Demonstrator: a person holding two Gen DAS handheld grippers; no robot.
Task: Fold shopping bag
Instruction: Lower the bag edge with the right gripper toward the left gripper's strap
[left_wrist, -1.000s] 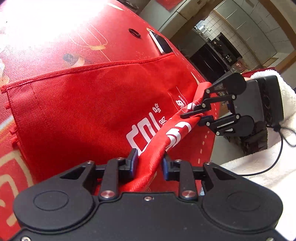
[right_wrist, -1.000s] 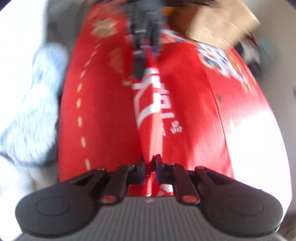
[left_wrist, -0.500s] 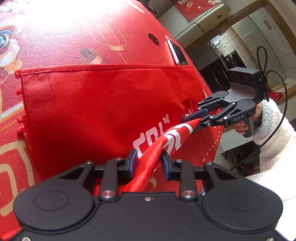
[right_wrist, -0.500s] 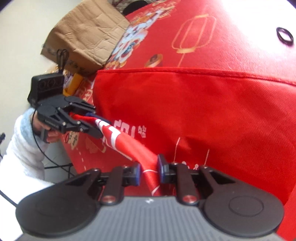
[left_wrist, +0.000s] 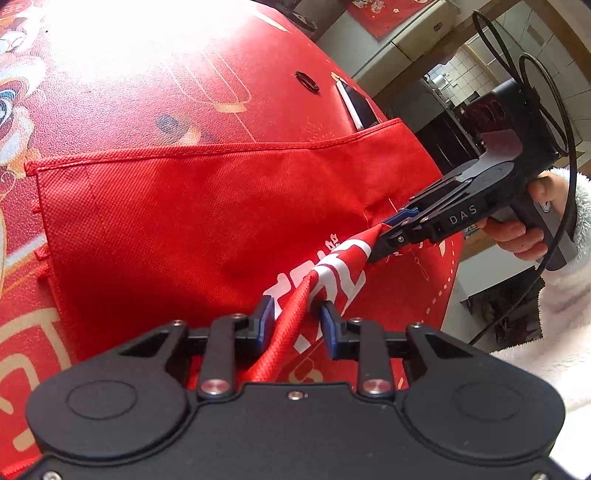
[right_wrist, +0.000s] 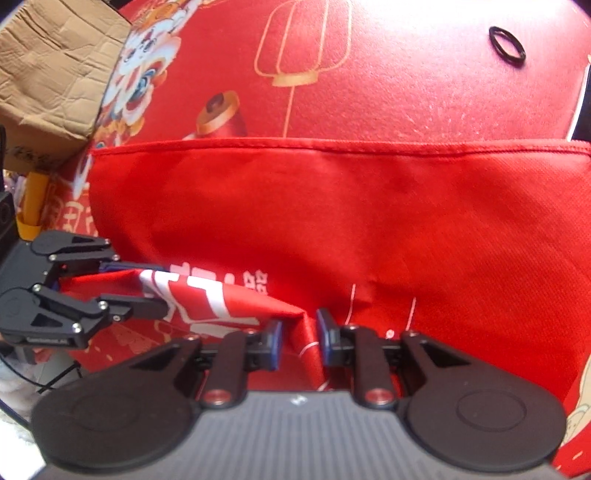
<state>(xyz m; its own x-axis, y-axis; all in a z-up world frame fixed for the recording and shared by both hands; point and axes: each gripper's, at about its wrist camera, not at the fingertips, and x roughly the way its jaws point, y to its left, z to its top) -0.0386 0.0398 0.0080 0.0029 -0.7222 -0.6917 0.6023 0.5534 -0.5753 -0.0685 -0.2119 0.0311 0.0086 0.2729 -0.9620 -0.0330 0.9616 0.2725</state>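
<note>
Your left gripper (left_wrist: 297, 319) pinches the bag (left_wrist: 207, 218) fold (bag flat on the cloth (right_wrist: 388, 74) ahead). Your right gripper (right_wrist: 299, 338) is opening, fold loose between its jaws.

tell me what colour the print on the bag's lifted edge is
White lettering on the red woven shopping bag; clearest in the left wrist view.
</note>
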